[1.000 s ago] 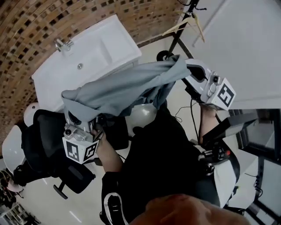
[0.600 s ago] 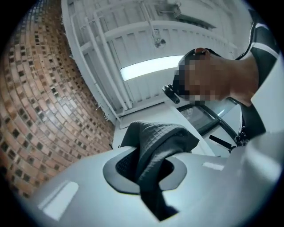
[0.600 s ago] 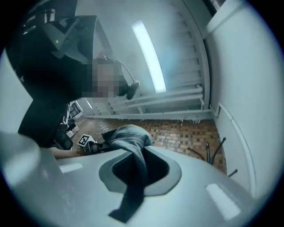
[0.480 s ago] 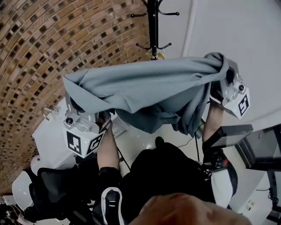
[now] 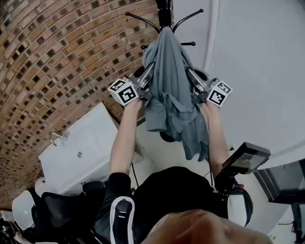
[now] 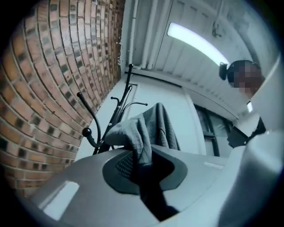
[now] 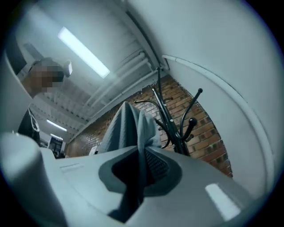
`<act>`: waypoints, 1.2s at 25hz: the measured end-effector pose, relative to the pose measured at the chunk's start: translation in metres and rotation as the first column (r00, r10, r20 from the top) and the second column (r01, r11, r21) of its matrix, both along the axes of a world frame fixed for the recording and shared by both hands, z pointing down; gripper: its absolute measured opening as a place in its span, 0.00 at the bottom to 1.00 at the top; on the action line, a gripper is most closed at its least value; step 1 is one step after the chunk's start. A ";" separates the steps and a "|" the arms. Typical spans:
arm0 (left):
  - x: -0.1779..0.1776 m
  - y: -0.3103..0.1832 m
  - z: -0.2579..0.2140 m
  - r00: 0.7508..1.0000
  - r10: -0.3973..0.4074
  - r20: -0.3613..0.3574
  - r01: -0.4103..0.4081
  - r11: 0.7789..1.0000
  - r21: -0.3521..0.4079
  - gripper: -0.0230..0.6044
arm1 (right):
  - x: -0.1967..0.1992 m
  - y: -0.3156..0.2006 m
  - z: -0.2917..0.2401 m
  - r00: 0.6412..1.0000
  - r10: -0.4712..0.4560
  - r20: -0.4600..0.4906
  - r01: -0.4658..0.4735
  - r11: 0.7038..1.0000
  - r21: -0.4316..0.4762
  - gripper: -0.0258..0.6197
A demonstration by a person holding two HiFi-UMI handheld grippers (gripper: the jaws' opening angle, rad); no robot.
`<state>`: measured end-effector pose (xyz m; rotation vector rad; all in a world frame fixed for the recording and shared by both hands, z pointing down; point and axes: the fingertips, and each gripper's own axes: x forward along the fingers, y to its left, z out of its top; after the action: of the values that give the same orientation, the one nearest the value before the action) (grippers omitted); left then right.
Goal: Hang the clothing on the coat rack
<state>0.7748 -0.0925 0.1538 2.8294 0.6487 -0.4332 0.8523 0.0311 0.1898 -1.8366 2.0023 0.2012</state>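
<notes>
A grey garment (image 5: 172,90) hangs bunched against the black coat rack (image 5: 164,12), raised between both grippers. My left gripper (image 5: 148,71) is shut on the garment's left side, close under the rack's hooks. My right gripper (image 5: 188,72) is shut on its right side at the same height. In the left gripper view the grey cloth (image 6: 142,133) is pinched between the pads, with the rack (image 6: 116,111) just behind. The right gripper view shows a fold of the cloth (image 7: 133,128) clamped, and the rack's hooks (image 7: 177,124) right beyond it.
A brick wall (image 5: 57,62) stands left of the rack, and a white wall (image 5: 257,57) on the right. Below are a white sink cabinet (image 5: 81,152), a black office chair (image 5: 57,214) and a device on a stand (image 5: 243,159). The person's arms reach up.
Both grippers rose and came together, from wide apart with the garment stretched flat to close on either side of the rack. The garment now hangs bunched at the hooks.
</notes>
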 end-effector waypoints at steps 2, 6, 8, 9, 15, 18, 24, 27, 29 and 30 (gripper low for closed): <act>-0.005 0.007 -0.007 0.998 0.016 -0.062 -0.014 0.999 0.040 0.09 | -0.014 -0.012 0.004 0.997 0.009 -0.079 -0.010 1.000 -0.015 0.06; 0.013 0.006 0.007 0.998 0.020 -0.068 -0.013 0.994 0.105 0.16 | 0.007 -0.012 0.009 0.987 0.089 -0.131 -0.094 0.995 -0.034 0.07; 0.008 -0.003 0.025 0.999 -0.012 -0.052 0.015 0.998 0.061 0.21 | 0.009 -0.015 0.020 0.986 0.098 -0.135 -0.106 0.993 -0.053 0.07; 0.004 -0.010 0.036 0.998 -0.032 -0.049 0.033 0.999 0.030 0.21 | 0.008 -0.016 0.024 0.985 0.098 -0.144 -0.108 0.993 -0.058 0.07; -0.038 -0.024 0.081 0.992 -0.124 -0.013 0.123 0.991 -0.054 0.21 | 0.004 -0.004 0.028 0.980 0.131 -0.149 -0.128 0.991 0.026 0.09; -0.077 -0.016 0.097 0.989 -0.144 -0.014 0.143 0.987 -0.070 0.21 | 0.006 0.012 0.033 0.976 0.200 -0.091 -0.194 0.978 0.075 0.38; -0.163 0.011 0.118 0.986 -0.156 -0.064 0.146 0.980 -0.132 0.21 | -0.010 0.084 0.058 0.958 0.280 0.059 -0.286 0.939 0.190 0.46; -0.217 0.037 0.129 0.989 -0.117 -0.092 0.100 0.981 -0.167 0.21 | -0.074 0.112 0.087 0.976 0.197 0.098 -0.212 0.959 0.188 0.30; -0.252 0.051 0.139 0.993 -0.077 -0.088 0.062 0.984 -0.166 0.21 | -0.133 0.114 0.111 0.985 0.123 0.121 -0.139 0.981 0.139 0.15; -0.269 0.056 0.144 0.994 -0.058 -0.087 0.044 0.986 -0.163 0.21 | -0.163 0.112 0.121 0.988 0.082 0.134 -0.098 0.988 0.118 0.10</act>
<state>0.5058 -0.0361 0.2974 2.6909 0.5329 -0.5995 0.6892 0.1431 0.3104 -1.8149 1.7811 0.2232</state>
